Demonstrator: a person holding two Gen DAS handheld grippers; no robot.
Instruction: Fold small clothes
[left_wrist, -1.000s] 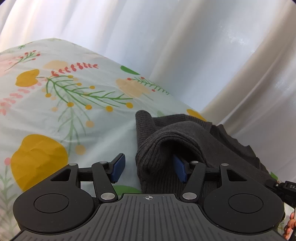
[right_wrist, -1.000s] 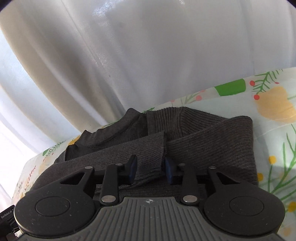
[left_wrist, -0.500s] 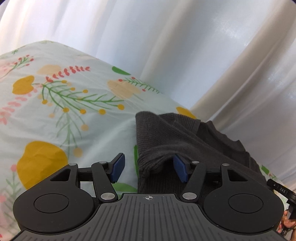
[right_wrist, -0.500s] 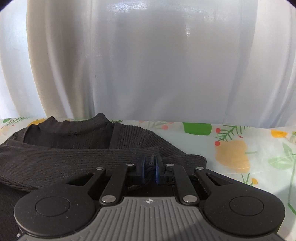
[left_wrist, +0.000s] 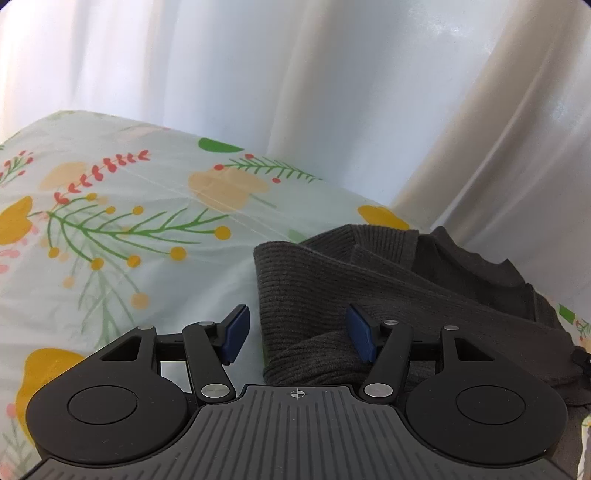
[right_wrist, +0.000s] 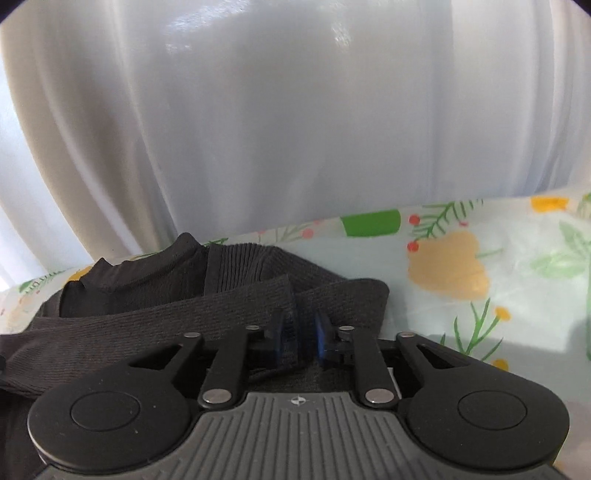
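Observation:
A dark grey ribbed knit garment (left_wrist: 388, 280) lies partly folded on a floral cloth (left_wrist: 122, 236). My left gripper (left_wrist: 295, 338) is open, its blue pads astride the garment's folded left edge, holding nothing. In the right wrist view the same garment (right_wrist: 155, 310) lies at left and centre, its neckline toward the curtain. My right gripper (right_wrist: 299, 338) has its pads a small way apart around the end of a ribbed fold of the garment; the left pad touches the fabric, the right pad stands slightly off it.
A white curtain (left_wrist: 332, 92) hangs close behind the cloth-covered surface, also filling the top of the right wrist view (right_wrist: 295, 110). Bare floral cloth (right_wrist: 498, 280) lies to the right of the garment.
My right gripper was shut on the fold half a second ago and has opened slightly. My left gripper stayed open and tilted up a little. The garment fold has settled lower.

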